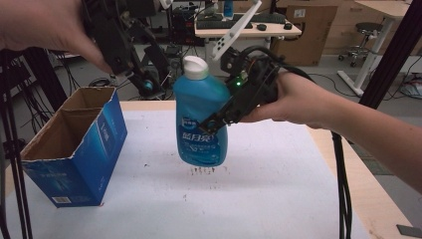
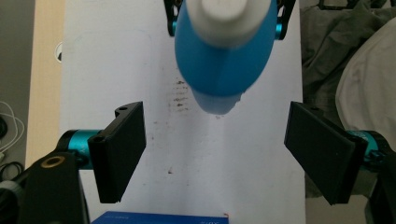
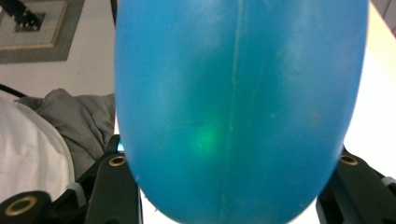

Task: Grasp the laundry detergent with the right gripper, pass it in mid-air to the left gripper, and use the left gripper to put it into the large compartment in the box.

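Note:
A blue detergent bottle (image 1: 196,99) with a white cap (image 1: 195,67) hangs just above the white table sheet (image 1: 278,189), roughly upright. My right gripper (image 1: 219,118) comes in from the right and is shut on the bottle's body (image 3: 233,107), with a black jaw on each side. My left gripper (image 1: 144,82) is held high at the back left, behind the bottle. Its jaws (image 2: 215,154) stand wide open with nothing between them, and it looks down on the cap (image 2: 229,16).
An open blue cardboard box (image 1: 74,144) stands at the table's left edge; its rim (image 2: 159,218) lies under the left gripper. Black stand legs (image 1: 15,164) rise at the far left. A black cable (image 1: 341,189) trails down the right side. Small dark marks (image 1: 204,172) dot the sheet.

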`<state>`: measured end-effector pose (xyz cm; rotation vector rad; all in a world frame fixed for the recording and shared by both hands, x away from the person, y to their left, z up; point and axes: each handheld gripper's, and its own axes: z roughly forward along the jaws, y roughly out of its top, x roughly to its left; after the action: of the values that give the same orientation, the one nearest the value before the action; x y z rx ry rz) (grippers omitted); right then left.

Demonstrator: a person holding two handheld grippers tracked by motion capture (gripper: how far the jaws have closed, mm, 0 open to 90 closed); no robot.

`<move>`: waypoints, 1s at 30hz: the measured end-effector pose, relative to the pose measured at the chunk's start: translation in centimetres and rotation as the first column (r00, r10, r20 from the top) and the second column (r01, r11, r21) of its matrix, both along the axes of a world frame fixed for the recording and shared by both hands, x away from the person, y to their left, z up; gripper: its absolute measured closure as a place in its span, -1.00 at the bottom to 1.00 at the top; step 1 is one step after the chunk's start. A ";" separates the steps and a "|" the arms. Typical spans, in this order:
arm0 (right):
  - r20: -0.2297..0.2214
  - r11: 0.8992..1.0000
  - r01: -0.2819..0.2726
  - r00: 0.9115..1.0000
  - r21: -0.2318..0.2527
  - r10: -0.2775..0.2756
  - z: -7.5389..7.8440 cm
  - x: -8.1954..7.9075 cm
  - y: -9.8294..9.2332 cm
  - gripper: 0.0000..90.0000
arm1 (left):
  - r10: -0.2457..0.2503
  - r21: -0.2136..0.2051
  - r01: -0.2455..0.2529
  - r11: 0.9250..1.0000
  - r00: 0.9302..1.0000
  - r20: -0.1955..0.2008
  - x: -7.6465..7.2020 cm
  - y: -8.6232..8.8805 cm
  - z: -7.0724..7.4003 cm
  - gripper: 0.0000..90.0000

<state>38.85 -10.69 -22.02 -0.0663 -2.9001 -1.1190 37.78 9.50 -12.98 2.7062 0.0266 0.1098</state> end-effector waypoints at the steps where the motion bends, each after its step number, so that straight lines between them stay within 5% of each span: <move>1: 0.001 1.000 -0.008 1.000 -0.002 0.008 0.0 0.0 0.3 0.02 | -0.010 0.009 0.010 1.000 1.000 0.002 0.0 -0.1 0.0 -0.53; 12: 0.002 0.998 -0.059 0.998 -0.035 0.059 0.3 -0.2 2.8 0.02 | -0.046 0.044 0.046 0.998 0.999 0.007 -0.5 -1.3 -0.5 -0.53; 30: 0.002 0.998 -0.047 0.999 -0.039 0.047 0.4 -0.1 2.9 0.02 | -0.035 0.093 0.032 0.995 0.999 0.034 -0.5 -2.2 -1.0 -0.52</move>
<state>38.72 -7.75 -21.59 0.0029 -2.9096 -1.0570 37.26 7.28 -14.03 2.7948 -0.0355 0.1522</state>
